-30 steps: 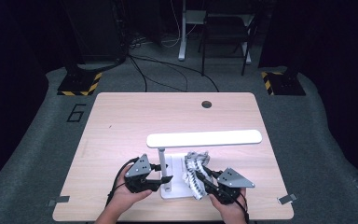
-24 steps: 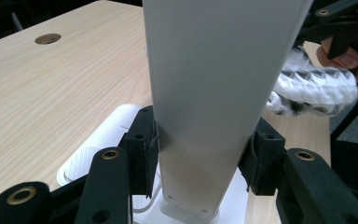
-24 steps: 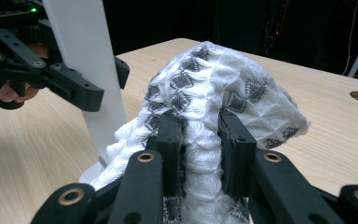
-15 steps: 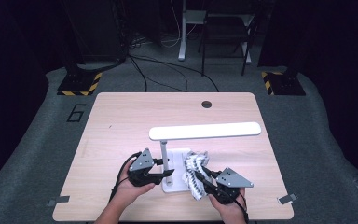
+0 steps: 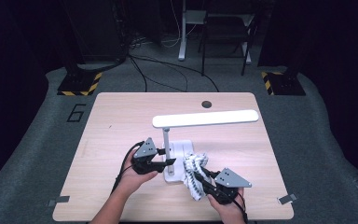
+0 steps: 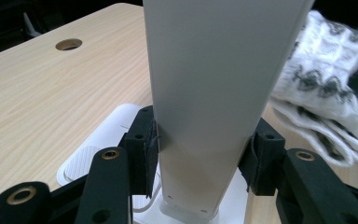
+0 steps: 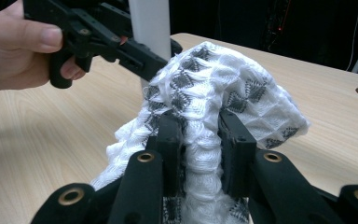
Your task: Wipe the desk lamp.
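**Lamp post clamped, cloth pinched at the near edge of the table**

The wooden table [image 5: 121, 121] carries a white desk lamp [image 5: 205, 118] whose long flat head hangs level over the middle of the top, well above the surface. Its upright post [image 6: 209, 93] rises from a white base [image 5: 181, 150] that sits toward the person's side. The left gripper [image 5: 167, 161] reaches in from the left at the foot of that post; in the left gripper view its two black jaws stand about half open, pads pressed against either side of the post just above the base. Just right of the base lies a bunched white cloth [image 5: 195, 173] with a grey knitted pattern, touching the base's edge. The right gripper [image 5: 200, 179] comes from the near right corner and has its jaws drawn tight on a fold of the cloth [image 7: 205, 116], which heaps up over the fingertips
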Demonstrator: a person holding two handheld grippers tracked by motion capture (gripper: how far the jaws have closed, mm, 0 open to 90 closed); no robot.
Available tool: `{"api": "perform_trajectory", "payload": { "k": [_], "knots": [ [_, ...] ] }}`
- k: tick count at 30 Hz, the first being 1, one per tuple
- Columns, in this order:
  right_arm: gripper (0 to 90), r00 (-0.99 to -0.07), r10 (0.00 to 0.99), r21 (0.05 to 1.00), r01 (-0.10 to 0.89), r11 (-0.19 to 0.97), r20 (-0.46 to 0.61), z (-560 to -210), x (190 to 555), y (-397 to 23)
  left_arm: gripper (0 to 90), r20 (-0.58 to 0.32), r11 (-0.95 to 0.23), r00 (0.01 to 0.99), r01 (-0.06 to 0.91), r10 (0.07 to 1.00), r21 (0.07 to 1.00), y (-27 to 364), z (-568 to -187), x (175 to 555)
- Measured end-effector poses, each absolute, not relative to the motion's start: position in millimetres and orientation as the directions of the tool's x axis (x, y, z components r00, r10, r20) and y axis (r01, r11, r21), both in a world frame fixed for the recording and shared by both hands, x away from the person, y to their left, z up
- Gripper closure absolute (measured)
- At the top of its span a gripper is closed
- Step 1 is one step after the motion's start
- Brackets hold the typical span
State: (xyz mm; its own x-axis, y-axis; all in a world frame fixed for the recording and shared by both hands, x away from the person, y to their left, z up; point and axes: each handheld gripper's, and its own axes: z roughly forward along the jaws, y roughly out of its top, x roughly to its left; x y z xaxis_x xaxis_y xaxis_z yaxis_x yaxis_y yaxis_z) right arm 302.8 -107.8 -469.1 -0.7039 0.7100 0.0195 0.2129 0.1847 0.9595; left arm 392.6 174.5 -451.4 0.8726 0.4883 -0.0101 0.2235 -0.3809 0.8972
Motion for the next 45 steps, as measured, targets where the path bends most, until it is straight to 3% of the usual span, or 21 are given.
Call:
{"api": "perform_trajectory", "payload": {
  "k": [14, 18, 22, 39, 45],
  "knots": [
    [72.3, -0.708, 0.706, 0.954, 0.22, 0.203, 0.013, -470.9, 302.4, -103.9, 52.8, -0.019, -0.373, 0.855, 0.246, 0.519, 0.895, 172.8, -451.0, 406.4],
    [72.3, -0.712, 0.702, 0.954, 0.219, 0.203, 0.014, -471.6, 302.2, -102.3, 43.4, -0.023, -0.366, 0.836, 0.264, 0.548, 0.892, 176.8, -449.8, 405.0],
    [72.2, -0.725, 0.689, 0.952, 0.219, 0.216, 0.01, -472.0, 301.4, -97.5, 38.2, -0.016, -0.355, 0.826, 0.259, 0.564, 0.898, 187.8, -445.0, 394.3],
    [71.6, -0.83, 0.557, 0.919, 0.2, 0.34, -0.026, -489.4, 302.1, -43.8, 37.4, -0.018, -0.323, 0.782, 0.278, 0.622, 0.905, 237.0, -451.1, 344.9],
    [71.3, -0.832, 0.555, 0.887, 0.253, 0.387, -0.004, -502.8, 310.8, -29.8, 37.6, -0.036, -0.3, 0.762, 0.296, 0.646, 0.907, 248.4, -457.5, 338.6]
  ]
}}
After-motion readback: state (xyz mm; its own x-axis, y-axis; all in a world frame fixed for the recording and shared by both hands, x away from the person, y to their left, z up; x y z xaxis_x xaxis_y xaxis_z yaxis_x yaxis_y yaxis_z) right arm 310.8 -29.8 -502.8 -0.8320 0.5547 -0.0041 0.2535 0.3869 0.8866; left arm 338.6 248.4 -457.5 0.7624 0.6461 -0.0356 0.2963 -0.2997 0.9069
